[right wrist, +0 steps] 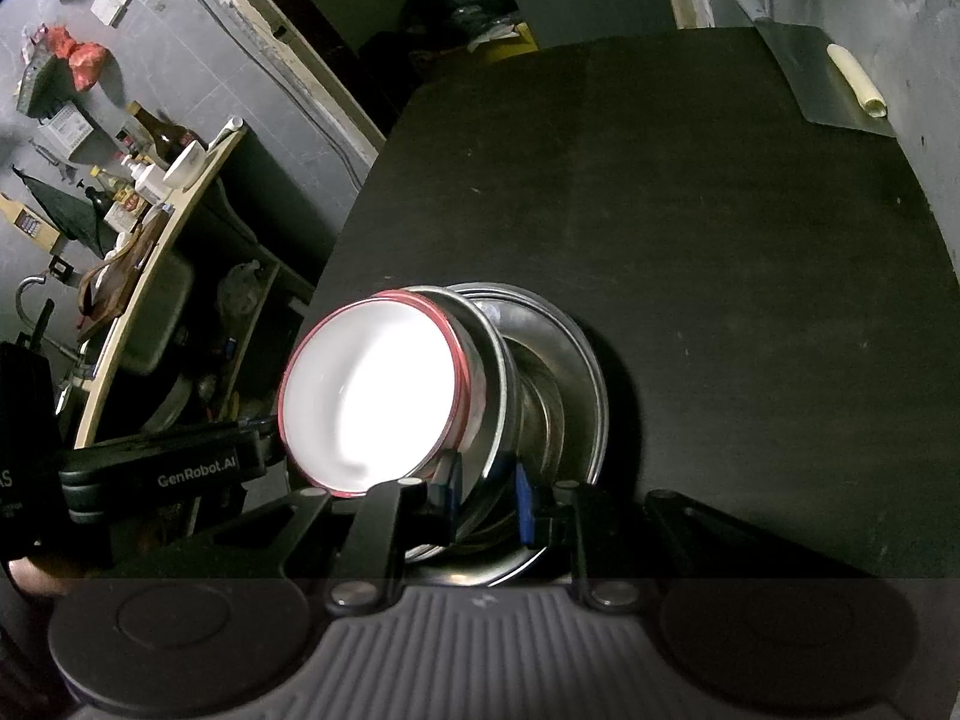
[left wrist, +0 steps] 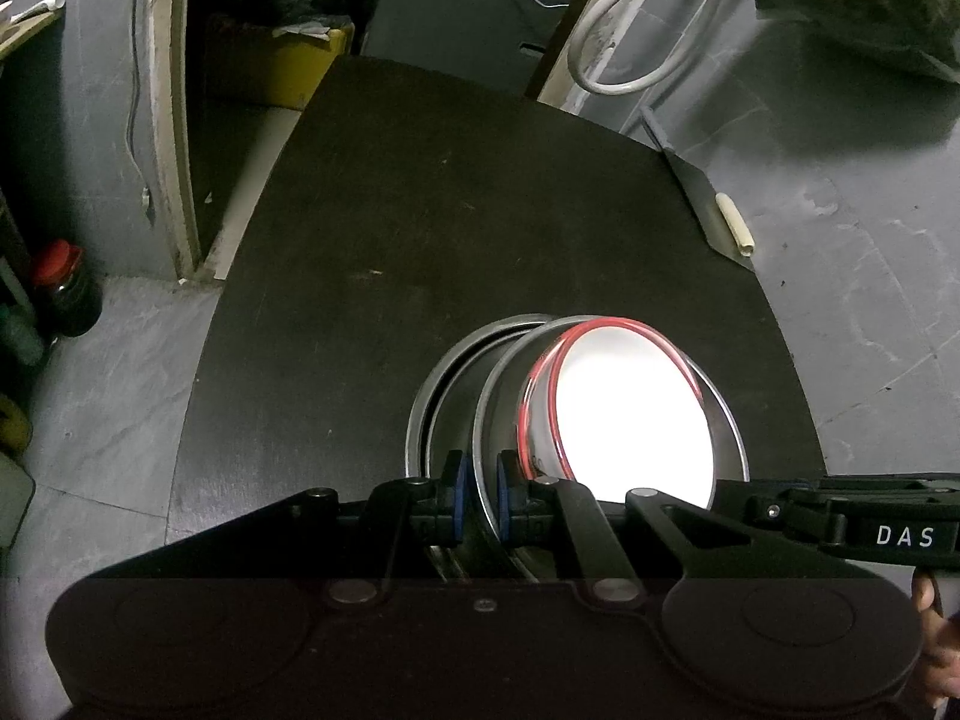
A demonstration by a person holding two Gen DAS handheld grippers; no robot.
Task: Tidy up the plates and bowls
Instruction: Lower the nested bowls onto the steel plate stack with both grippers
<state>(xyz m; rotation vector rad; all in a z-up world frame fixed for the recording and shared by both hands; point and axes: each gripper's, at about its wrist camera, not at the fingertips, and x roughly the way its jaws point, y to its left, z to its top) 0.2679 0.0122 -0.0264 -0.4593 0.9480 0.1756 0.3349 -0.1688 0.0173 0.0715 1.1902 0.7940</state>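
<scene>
Over the dark table (left wrist: 420, 210), the left gripper (left wrist: 480, 480) pinched a steel bowl's rim (left wrist: 486, 408) (red-rimmed white bowl (left wrist: 630, 408) inside); the right gripper (right wrist: 487, 495) clamped the same stack.

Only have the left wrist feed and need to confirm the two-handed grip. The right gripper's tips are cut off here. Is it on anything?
Observer: Yes. The right gripper is shut on the steel bowl's rim, with a blue pad on either side.
Operator: Same bowl the left one holds?
Observer: Same one, with the red-rimmed white bowl inside. The left gripper clamps the rim farther along the near edge.
Operator: Anything beside the table on the left?
Observer: A wooden shelf crowded with bottles stands next to the table.
</scene>
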